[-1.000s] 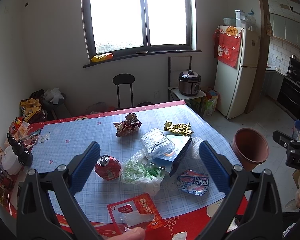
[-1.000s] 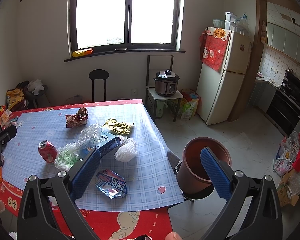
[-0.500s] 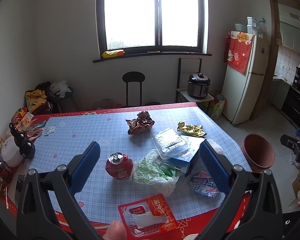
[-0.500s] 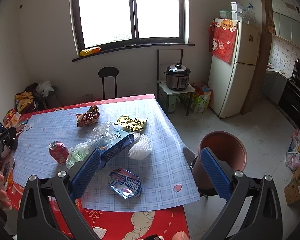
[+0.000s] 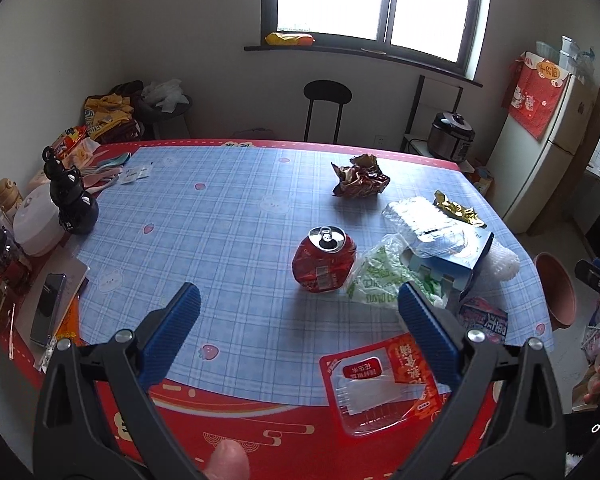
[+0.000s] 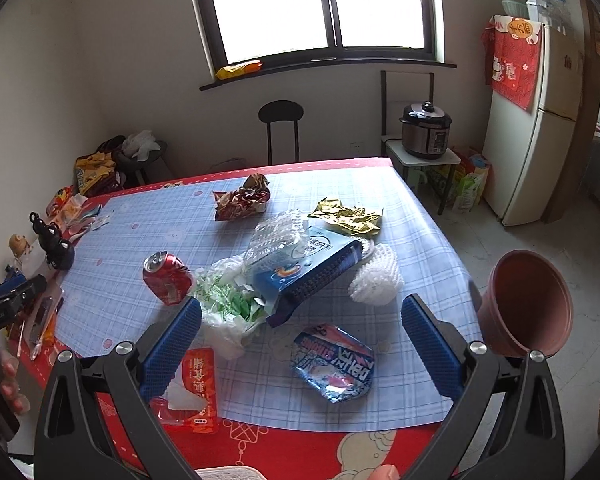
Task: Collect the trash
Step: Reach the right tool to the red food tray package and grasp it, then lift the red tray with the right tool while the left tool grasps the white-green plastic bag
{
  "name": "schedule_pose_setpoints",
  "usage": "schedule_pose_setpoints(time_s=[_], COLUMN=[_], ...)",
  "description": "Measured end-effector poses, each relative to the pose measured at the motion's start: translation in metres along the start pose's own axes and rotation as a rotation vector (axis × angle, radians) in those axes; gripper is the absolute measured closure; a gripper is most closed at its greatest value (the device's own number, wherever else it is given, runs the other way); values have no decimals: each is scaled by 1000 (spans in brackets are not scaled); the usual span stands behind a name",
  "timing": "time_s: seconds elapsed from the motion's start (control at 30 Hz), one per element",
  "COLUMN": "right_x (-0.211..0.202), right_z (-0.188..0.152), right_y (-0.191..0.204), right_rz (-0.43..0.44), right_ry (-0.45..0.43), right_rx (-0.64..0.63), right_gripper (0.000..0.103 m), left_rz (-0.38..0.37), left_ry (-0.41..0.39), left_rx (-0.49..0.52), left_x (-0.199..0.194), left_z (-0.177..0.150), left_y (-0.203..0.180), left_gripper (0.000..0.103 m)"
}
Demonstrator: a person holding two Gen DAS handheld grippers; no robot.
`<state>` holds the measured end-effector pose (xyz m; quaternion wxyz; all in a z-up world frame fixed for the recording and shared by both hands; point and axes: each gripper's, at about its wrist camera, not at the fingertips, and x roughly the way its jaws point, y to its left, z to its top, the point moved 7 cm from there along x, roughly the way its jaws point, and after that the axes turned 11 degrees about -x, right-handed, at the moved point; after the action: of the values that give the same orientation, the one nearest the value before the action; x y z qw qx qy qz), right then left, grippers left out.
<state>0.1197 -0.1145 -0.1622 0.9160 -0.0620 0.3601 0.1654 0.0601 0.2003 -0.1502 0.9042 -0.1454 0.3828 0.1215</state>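
Trash litters a table with a blue checked cloth (image 5: 228, 240). A crushed red can (image 5: 325, 259) (image 6: 167, 278) stands beside a green-printed plastic bag (image 5: 376, 276) (image 6: 228, 300), a blue box (image 6: 312, 272) and a clear plastic tray (image 5: 424, 224). A red packet (image 5: 378, 380) (image 6: 194, 388) lies at the near edge, and a blue wrapper (image 6: 334, 362) lies right of it. My left gripper (image 5: 298, 314) hovers open in front of the can. My right gripper (image 6: 302, 320) hovers open above the blue wrapper. A terracotta pot (image 6: 528, 308) (image 5: 554, 292) stands off the table's right edge.
A crumpled brown-red wrapper (image 5: 360, 180), a gold wrapper (image 6: 346, 216) and a white foam net (image 6: 374, 278) also lie on the table. Bottles, a black gourd figure (image 5: 70, 200) and a phone (image 5: 48, 308) crowd the left edge. A stool (image 6: 281, 130) and a fridge (image 6: 536, 120) stand beyond.
Both grippers have swung left and tilted down toward the table. The can and the left-edge clutter now sit more central in the left view. Both stay open.
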Motion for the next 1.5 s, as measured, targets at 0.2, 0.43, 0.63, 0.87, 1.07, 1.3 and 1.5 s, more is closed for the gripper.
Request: schedule_pose_setpoints(time_s=[0.2,0.43,0.63,0.87,1.07,1.3,1.5], right_x=[38,82,118,136,156,166,156], right_z=[-13,-55,-88,-118,-126,-133,-125], right_y=[35,68,99,139,142,157,154], right_rz=[56,161,264,322,303,316,335], right_ry=[57,186,356,502,532,569,534], right_rx=[0,22,47,5,57,19,1], right_gripper=[4,10,26,43,45,58,81], left_rz=[-16,-86,-114,-118,-112,-93,-95], left_ry=[80,139,175,192,211,211,213], left_rx=[-16,-6,-38,-80,-86,-99,-100], left_x=[28,55,68,76,79,77,79], left_z=[-17,-28,-33,-38,-47,-48,-48], left_y=[29,46,57,77,86,98,96], left_gripper=[6,7,14,14,14,14,14])
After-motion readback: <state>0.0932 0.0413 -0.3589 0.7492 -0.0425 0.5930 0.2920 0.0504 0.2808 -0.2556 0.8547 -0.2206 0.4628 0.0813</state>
